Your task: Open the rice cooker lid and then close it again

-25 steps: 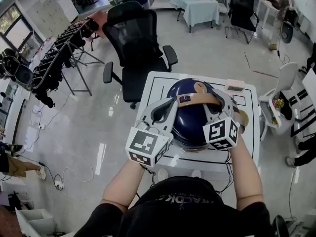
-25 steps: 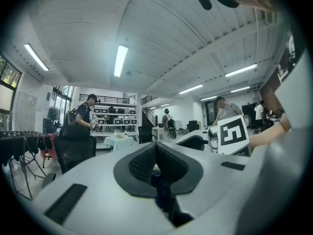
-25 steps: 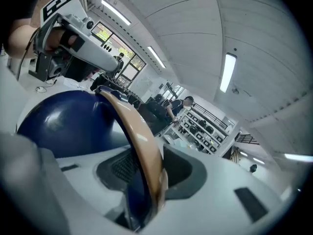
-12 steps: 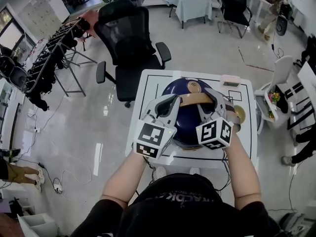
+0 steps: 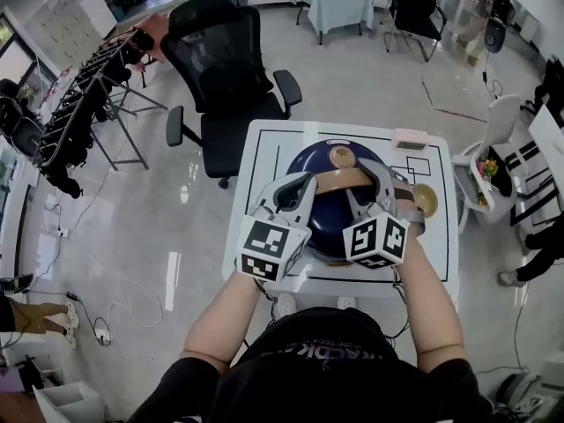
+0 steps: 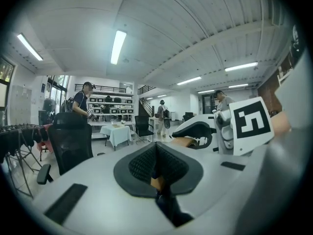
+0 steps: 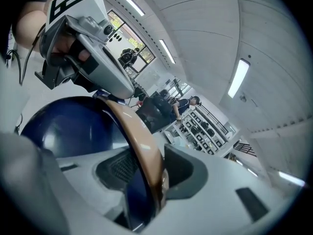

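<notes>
- Left tool (image 5: pixel 295 190): jaws pressed together at the left end of the tan handle (image 5: pixel 339 181), with a tan sliver showing low between the pads.
- Blue cooker (image 5: pixel 339 227): sits mid tabletop (image 5: pixel 264 152). Its lid is down, and the handle arches across the top.
- Right tool (image 5: pixel 377 188): jaws spread astride the handle's right end, having just eased wider. The band lies against one pad and the other pad stands clear.
</notes>
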